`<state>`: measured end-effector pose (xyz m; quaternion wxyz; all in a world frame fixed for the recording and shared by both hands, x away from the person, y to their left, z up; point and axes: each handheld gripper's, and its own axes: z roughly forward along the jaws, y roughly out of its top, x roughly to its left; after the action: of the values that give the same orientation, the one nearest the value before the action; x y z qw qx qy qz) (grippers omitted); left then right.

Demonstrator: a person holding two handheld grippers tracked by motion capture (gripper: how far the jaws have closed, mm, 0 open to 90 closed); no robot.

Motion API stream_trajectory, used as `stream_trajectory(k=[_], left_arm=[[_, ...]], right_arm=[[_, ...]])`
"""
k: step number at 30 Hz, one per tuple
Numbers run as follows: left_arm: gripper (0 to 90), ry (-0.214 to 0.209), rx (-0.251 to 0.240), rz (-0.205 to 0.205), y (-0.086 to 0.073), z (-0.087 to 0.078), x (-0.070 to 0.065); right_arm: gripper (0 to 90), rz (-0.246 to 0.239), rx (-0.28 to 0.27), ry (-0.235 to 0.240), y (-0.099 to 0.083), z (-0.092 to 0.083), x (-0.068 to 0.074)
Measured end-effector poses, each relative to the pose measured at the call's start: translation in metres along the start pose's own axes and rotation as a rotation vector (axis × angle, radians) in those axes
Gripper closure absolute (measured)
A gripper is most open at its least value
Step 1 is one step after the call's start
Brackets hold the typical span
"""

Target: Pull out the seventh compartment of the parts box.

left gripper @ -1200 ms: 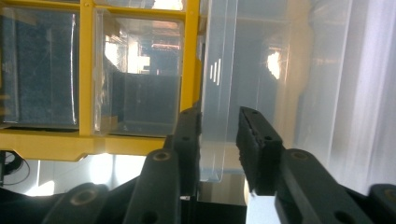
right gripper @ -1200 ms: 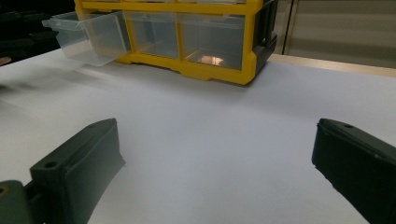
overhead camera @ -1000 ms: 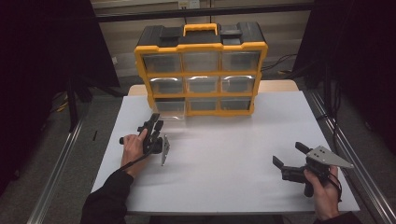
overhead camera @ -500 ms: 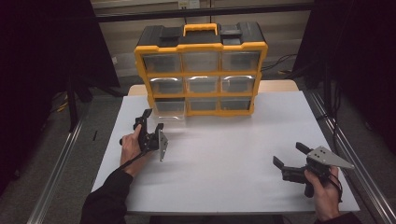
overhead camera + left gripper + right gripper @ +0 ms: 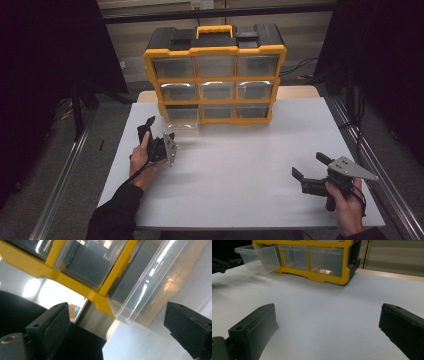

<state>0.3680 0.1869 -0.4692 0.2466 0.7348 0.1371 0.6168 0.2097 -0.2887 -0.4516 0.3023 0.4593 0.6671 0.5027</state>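
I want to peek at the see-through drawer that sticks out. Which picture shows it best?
The right gripper view: the clear drawer shows whole, pulled partway out of the yellow organizer. The left gripper view shows only its corner, very close. The high view shows it small and faint.

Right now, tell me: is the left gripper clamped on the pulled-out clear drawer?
No. In the left gripper view the left gripper stands wide open, and the clear drawer sits beyond its jaws, untouched.

Lab rig: white table (image 5: 240,165), aluminium rails (image 5: 65,175), black curtains (image 5: 45,75).
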Motion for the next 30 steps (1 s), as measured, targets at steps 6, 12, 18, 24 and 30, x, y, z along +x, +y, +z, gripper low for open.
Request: stream_trajectory(k=[6,12,18,24,30], left_arm=[[6.3,-0.070,0.012,-0.168,0.001,0.000,0.006],[5.5,-0.153,0.029,-0.420,-0.001,0.001,0.015],[4.5,-0.240,0.064,-0.649,-0.004,0.002,0.021],[5.3,-0.305,0.090,-0.794,-0.003,-0.001,0.025],[5.8,-0.359,0.114,-0.890,-0.004,-0.005,0.024]], right_arm=[[0.8,-0.001,0.000,-0.001,0.000,0.000,0.000],[0.8,-0.004,-0.001,-0.001,0.000,0.000,0.000],[0.9,-0.006,-0.002,0.001,0.000,0.000,0.000],[0.9,0.001,0.000,0.002,0.000,0.000,0.000],[1.0,-0.004,-0.002,-0.001,0.000,0.001,0.000]])
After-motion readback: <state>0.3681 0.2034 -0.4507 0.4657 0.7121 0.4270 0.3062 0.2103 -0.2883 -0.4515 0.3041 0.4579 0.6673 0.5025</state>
